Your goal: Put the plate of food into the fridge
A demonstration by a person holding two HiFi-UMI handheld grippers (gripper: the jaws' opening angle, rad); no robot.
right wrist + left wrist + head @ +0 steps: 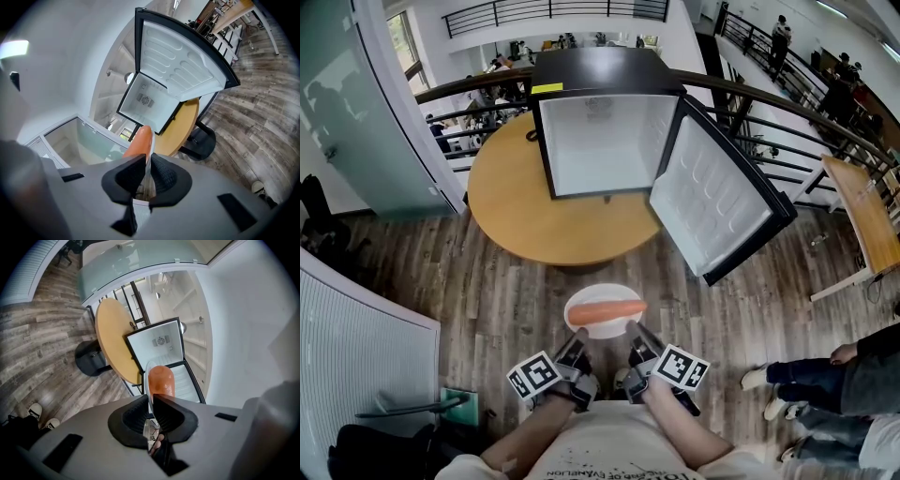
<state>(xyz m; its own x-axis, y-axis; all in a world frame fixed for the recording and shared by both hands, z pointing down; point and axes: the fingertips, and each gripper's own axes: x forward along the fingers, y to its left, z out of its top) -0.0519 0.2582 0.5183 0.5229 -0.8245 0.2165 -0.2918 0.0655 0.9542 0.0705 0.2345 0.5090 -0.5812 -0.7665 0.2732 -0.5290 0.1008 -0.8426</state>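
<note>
A white plate [586, 324] with a long orange sausage [607, 310] on it hangs above the wooden floor, in front of the round table. My left gripper [578, 341] is shut on the plate's near left rim, my right gripper [632, 332] shut on its near right rim. The left gripper view has the plate edge-on [148, 376] between the jaws of my left gripper [151, 399], with the sausage [161, 379] behind it. Seen from my right gripper [147, 161], the plate rim [150, 147] and sausage [139, 142] show too. The small black fridge [598, 75] stands on the table with its door [714, 192] swung open to the right; its white inside looks empty.
The round wooden table [525, 206] carries the fridge. A curved railing [787, 108] runs behind it. A person's legs and shoes [806, 375] are at the right. A wooden desk [867, 216] stands far right, a white slatted panel [356, 347] at the left.
</note>
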